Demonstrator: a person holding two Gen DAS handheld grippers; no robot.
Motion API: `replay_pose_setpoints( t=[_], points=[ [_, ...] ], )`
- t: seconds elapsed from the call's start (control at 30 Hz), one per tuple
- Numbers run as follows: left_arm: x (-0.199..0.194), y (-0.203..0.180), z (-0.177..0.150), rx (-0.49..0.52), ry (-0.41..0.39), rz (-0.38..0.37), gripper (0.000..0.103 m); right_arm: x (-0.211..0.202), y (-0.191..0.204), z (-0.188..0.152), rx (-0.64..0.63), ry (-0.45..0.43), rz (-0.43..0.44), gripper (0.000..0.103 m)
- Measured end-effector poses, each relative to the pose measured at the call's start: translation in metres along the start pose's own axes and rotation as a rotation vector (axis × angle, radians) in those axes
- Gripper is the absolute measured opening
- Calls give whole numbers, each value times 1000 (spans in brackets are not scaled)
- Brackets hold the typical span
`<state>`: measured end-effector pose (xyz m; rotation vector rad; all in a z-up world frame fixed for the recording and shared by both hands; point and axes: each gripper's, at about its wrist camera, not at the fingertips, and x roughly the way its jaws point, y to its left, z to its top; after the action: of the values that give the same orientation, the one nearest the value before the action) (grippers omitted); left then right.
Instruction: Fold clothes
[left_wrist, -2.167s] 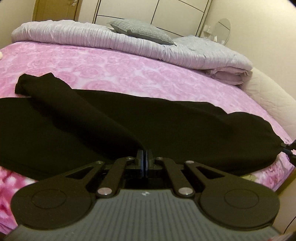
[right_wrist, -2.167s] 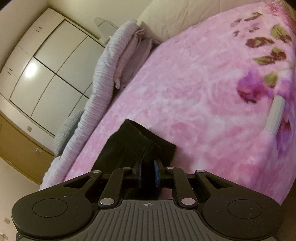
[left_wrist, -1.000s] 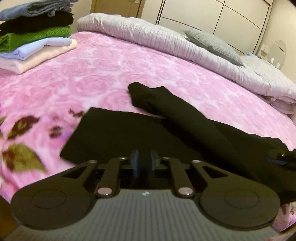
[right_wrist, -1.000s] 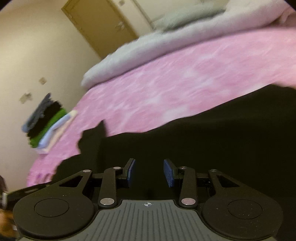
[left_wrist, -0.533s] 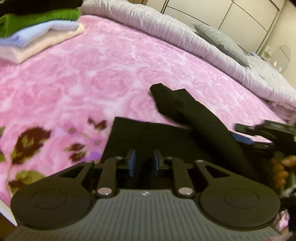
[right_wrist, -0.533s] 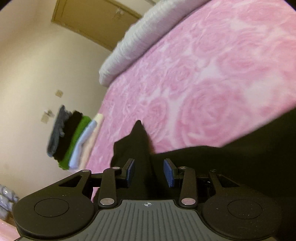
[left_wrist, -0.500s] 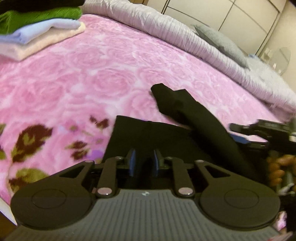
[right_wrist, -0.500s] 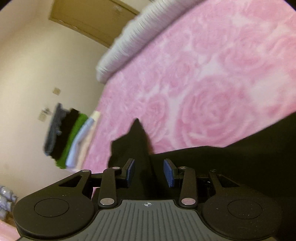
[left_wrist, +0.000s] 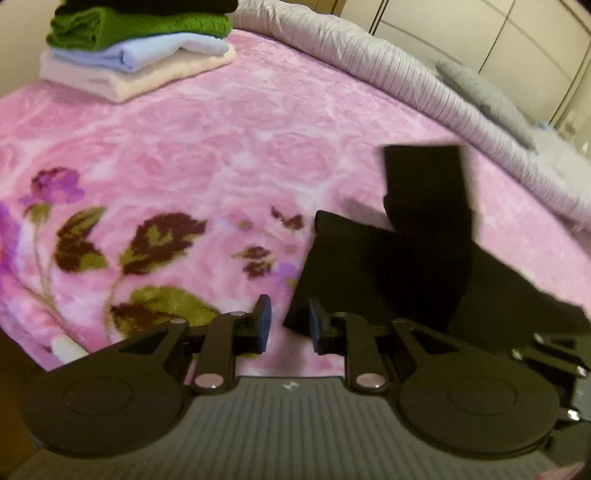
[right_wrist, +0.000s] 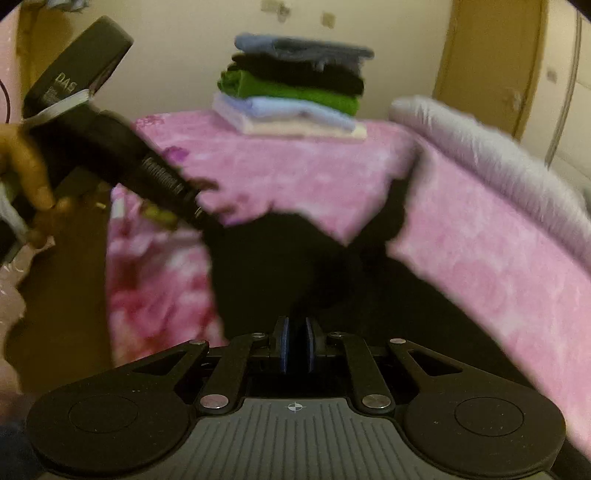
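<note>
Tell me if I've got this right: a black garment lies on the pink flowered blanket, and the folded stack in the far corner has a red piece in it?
Nearly. The black garment does lie on the pink flowered blanket, but the folded stack holds a green piece, not red. Both wrist views show it.

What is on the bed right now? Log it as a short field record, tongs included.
surface: pink floral blanket
garment: black garment, partly folded, one part raised
stack: folded clothes at the far corner
bedding: grey duvet along the far edge
left tongs: opening, nothing between the pads, beside the garment's near corner
right tongs: closing, nearly together, over black cloth; grip unclear
</note>
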<state>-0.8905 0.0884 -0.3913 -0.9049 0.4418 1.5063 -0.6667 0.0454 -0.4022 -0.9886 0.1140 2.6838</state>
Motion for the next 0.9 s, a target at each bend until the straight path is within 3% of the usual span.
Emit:
replay_pose_setpoints(
  t=[0.1,0.23,0.37,0.43,0.6,0.67,0.77,0.83,0.9],
  points=[
    [0,-8,0,32,2,43,19,-16,-14,-10,169,-7,37,11],
    [-1,-14,-2,50,0,78,21,-42,-37,-18,313,-32,-2,11],
    [-9,-11,-1,15,-18,78,21,-45,-57,-30,435,50,-11,11],
    [-21,-3,-2,-61,-48,31,22,-61,-62,-35,491,-9,4,11],
    [-33,29,-10,-407,-90,-257,25,-93,-79,-55,602,-56,-42,11],
    [-26,33,-11,-505,-84,-332,25,-102,-87,-67,657,-58,-51,11],
    [-6,32,-11,-628,-64,-384,26,-121,-97,-83,727,-64,-67,11],
    [8,28,-10,-665,-47,-358,27,-130,-97,-88,697,-56,-102,11],
    [20,25,-9,-679,-31,-300,27,-134,-90,-88,590,-34,-148,11]
  ],
)
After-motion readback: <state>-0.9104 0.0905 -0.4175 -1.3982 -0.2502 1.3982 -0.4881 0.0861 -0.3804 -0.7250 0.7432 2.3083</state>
